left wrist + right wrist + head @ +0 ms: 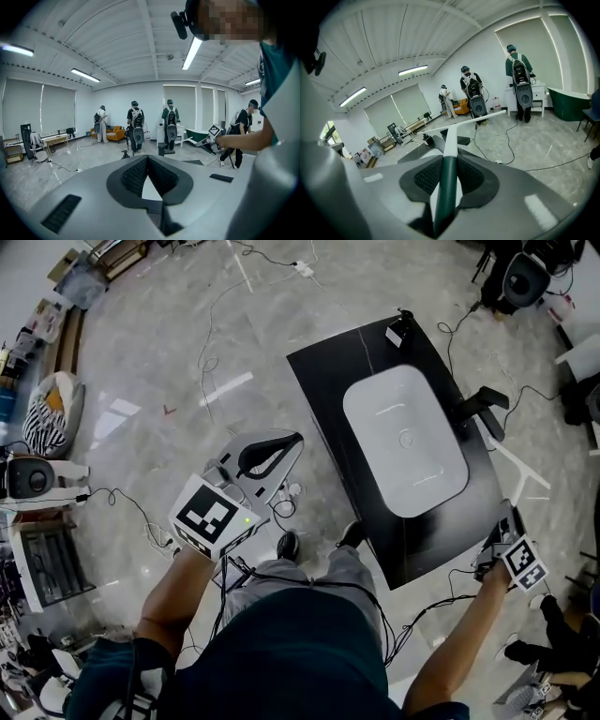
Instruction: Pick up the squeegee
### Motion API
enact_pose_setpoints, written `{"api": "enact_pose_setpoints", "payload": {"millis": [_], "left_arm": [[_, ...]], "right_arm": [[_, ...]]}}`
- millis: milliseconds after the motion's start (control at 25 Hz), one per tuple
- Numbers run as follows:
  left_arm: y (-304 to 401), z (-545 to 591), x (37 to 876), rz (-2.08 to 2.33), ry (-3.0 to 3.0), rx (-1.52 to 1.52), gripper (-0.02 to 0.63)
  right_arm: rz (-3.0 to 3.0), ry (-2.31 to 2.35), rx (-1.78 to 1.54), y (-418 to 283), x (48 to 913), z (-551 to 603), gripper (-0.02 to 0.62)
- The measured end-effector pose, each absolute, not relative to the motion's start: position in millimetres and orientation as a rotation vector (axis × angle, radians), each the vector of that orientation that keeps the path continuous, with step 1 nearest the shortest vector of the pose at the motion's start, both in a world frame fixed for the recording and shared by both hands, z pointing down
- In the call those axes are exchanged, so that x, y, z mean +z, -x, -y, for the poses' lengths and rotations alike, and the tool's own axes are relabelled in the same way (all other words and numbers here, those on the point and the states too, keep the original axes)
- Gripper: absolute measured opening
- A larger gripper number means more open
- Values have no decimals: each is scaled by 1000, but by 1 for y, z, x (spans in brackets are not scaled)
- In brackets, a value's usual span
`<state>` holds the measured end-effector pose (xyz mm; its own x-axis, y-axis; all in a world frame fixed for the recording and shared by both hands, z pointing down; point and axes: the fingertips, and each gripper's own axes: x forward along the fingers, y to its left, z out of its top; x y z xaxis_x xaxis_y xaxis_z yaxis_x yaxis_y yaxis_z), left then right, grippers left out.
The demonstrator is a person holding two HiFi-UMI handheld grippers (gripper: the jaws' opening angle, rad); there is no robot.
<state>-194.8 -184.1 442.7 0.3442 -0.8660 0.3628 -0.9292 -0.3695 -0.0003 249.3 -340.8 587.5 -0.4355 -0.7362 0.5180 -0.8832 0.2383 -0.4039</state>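
My right gripper (449, 160) is shut on the squeegee's dark green handle (446, 190). The handle's white neck runs forward to a long white blade (465, 122) that lies crosswise, held up in the air. In the head view the right gripper (511, 514) is off the right side of the black table, and the squeegee (515, 486) shows as a white T ahead of it. My left gripper (298, 439) hangs left of the table over the floor. Its jaw tips meet with nothing between them, as the left gripper view (148, 158) also shows.
A black table (347, 371) carries a white basin (405, 439) and a small black device (398, 332) at its far corner. Cables trail over the grey floor (216, 343). A black stool (483, 404) stands right of the table. Several people (135, 126) stand across the room.
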Motion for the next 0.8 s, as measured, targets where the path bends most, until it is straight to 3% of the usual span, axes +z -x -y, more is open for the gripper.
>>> {"api": "enact_pose_setpoints", "payload": {"millis": [800], "left_arm": [[238,112,383,1686,-2481,320,6]], "right_arm": [[2648,-1424,711,-165,404,235,104]]}}
